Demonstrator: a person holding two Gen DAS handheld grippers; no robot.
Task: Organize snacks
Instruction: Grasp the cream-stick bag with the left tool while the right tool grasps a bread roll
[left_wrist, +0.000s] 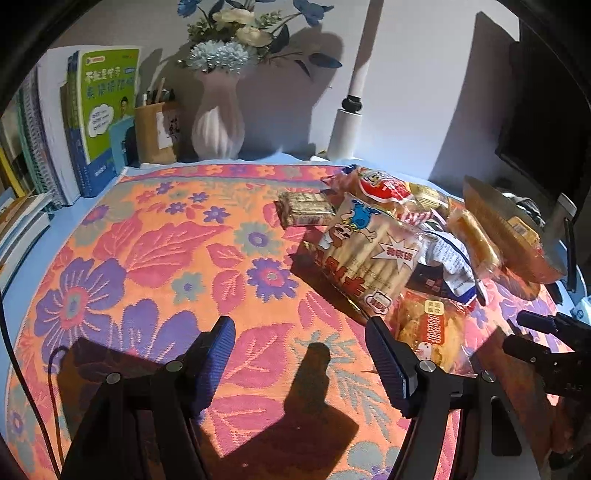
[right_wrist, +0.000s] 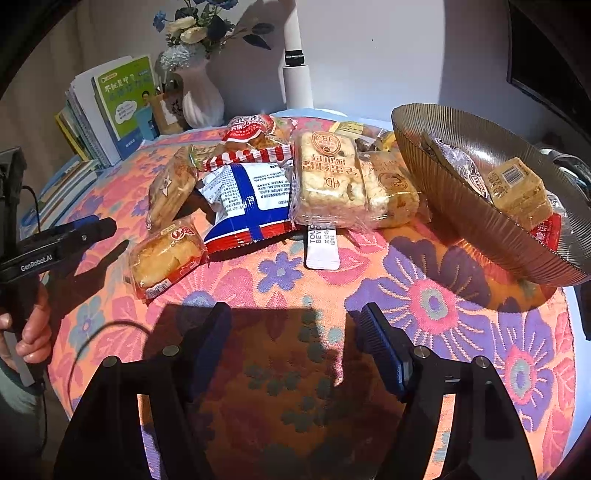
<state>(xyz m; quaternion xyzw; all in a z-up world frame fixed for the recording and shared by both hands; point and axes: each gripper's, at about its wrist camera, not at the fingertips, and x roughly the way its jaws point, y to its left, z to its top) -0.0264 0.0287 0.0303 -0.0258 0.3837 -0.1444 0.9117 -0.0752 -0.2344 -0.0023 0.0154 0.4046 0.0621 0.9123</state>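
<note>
Left wrist view. Left gripper (left_wrist: 300, 354) wide open, nothing between the pads, hovering over bare floral cloth (left_wrist: 147, 240). Snack pile up and to the right: biscuit-stick bag (left_wrist: 365, 254) leaning on the heap, red-topped bag (left_wrist: 384, 190) behind it, small brown bar (left_wrist: 304, 209) lying apart on the left, small pastry packet (left_wrist: 430, 338) just beside the right pad. Blue-and-white bag (left_wrist: 452, 262) wedged in the middle. Ribbed bowl (left_wrist: 491, 221) tilted at far right. Right gripper's tips visible at the right edge. Books (left_wrist: 92, 122), vase (left_wrist: 218, 114) and pen holder (left_wrist: 155, 133) along the wall.

Right wrist view. Right gripper (right_wrist: 295, 343) also spread wide, empty, above the cloth short of the pile. Bowl (right_wrist: 480, 229) at right, tipped, with at least two packets inside: wrapped cake block (right_wrist: 517, 192) and something in clear wrap behind it. Left gripper (right_wrist: 92, 229) at left edge; spread not readable from here. Hand (right_wrist: 33, 328) on its handle.

Count outside the bowl, this view: two pale cake slabs (right_wrist: 325, 181) side by side, one blue-and-white bag, one red-striped bag, one pastry packet, one biscuit-stick bag, one white sachet (right_wrist: 321, 247), a few more half hidden behind. About eight; exact number unclear.

Step in hand, likely: pick the next loose snack for the bowl. Best taken from the near edge, sachet or pastry packet, pinched across the short side, lightly, since wrappers slip and pastry crushes. Worth steadying the bowl.
</note>
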